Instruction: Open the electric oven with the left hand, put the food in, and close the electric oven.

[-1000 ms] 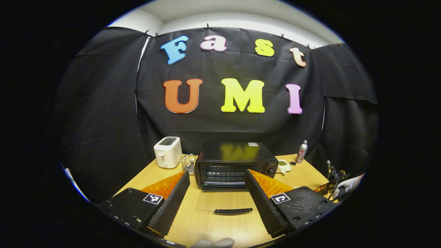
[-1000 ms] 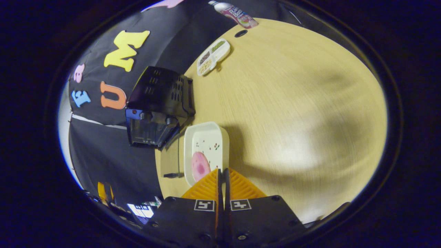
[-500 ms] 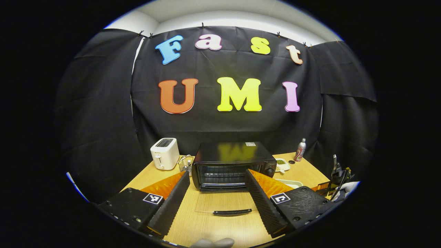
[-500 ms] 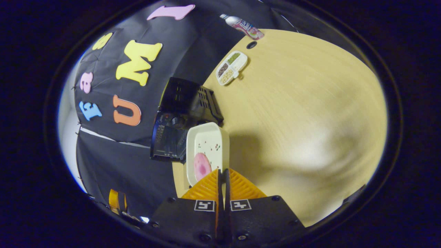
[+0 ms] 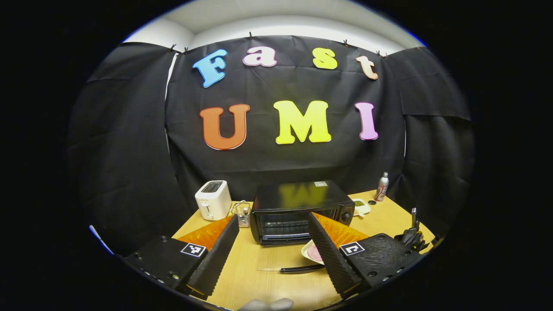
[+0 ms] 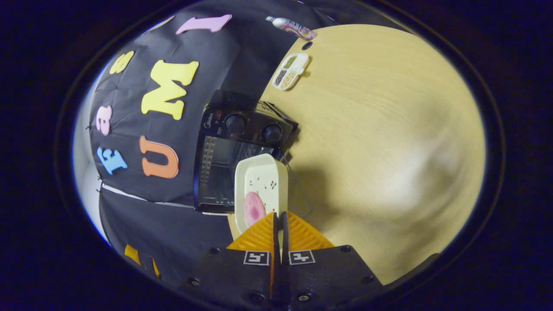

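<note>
- Right tool (image 6: 279, 220) clenched on the near rim of the white dish (image 6: 264, 181), pink food (image 6: 253, 208) inside.
- Dish hangs just in front of the electric oven (image 6: 235, 147), over its dropped glass door (image 5: 287, 259).
- Left tool (image 5: 272, 242) spread wide, gripping nothing, above the worktop (image 5: 259, 285).
- White toaster (image 5: 212, 199) left of the oven.

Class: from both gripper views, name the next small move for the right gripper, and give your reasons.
Probably ease the white dish forward into the oven: its door lies open flat, the right gripper pinches the dish's rim, and the pink food sits just before the opening.
</note>
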{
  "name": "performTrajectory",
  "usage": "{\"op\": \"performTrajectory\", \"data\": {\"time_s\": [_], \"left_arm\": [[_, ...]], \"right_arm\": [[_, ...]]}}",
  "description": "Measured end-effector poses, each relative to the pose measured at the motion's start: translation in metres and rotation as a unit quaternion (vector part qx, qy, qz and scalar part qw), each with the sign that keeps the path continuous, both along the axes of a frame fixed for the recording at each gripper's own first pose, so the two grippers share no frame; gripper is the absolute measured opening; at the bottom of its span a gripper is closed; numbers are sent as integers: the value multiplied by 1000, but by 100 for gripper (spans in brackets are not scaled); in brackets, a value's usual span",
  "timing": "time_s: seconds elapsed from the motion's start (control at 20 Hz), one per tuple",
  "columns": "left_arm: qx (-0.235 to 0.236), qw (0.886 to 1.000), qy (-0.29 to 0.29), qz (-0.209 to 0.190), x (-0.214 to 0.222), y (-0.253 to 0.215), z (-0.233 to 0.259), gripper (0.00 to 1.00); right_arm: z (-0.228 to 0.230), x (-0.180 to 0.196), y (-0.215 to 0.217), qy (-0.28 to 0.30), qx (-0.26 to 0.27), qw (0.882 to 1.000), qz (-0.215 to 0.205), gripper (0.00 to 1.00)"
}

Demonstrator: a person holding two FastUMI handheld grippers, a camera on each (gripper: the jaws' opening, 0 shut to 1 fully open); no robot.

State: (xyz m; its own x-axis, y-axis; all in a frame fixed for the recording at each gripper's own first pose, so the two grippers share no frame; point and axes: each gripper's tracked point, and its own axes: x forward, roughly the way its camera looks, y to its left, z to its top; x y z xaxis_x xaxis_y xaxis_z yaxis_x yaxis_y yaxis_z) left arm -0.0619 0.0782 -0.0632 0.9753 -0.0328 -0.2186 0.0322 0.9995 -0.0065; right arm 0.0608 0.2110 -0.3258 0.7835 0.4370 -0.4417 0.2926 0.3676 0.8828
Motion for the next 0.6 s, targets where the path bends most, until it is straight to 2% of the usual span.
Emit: {"op": "performTrajectory", "data": {"time_s": [0.05, 0.1, 0.2, 0.25, 0.3, 0.4, 0.45, 0.5, 0.6], "left_arm": [[2, 1000, 2, 4, -1, 4, -3, 97], [4, 1000, 5, 9, -1, 9, -5, 97], [9, 1000, 7, 16, -1, 18, -7, 97], [12, 1000, 10, 18, 0, 21, -10, 97], [15, 1000, 12, 17, 1, 24, -10, 97], [20, 1000, 14, 18, 3, 28, -11, 96], [20, 999, 16, 18, 4, 29, -14, 97], [19, 999, 17, 18, 5, 30, -14, 97], [20, 999, 20, 19, 10, 32, -18, 97]], "right_arm": [[4, 6, 8, -6, 5, 1000, -10, 0], [6, 14, 14, -10, 3, 1000, -19, 4], [6, 30, 26, -14, -8, 999, -30, 4], [6, 40, 32, -12, -5, 999, -37, 0], [8, 50, 38, -11, 4, 999, -45, 4], [9, 67, 48, -7, 22, 998, -61, 1], [8, 74, 52, -5, 25, 998, -64, 4], [9, 83, 56, -6, 26, 997, -69, 0], [12, 102, 65, -10, 30, 996, -79, 4]]}}
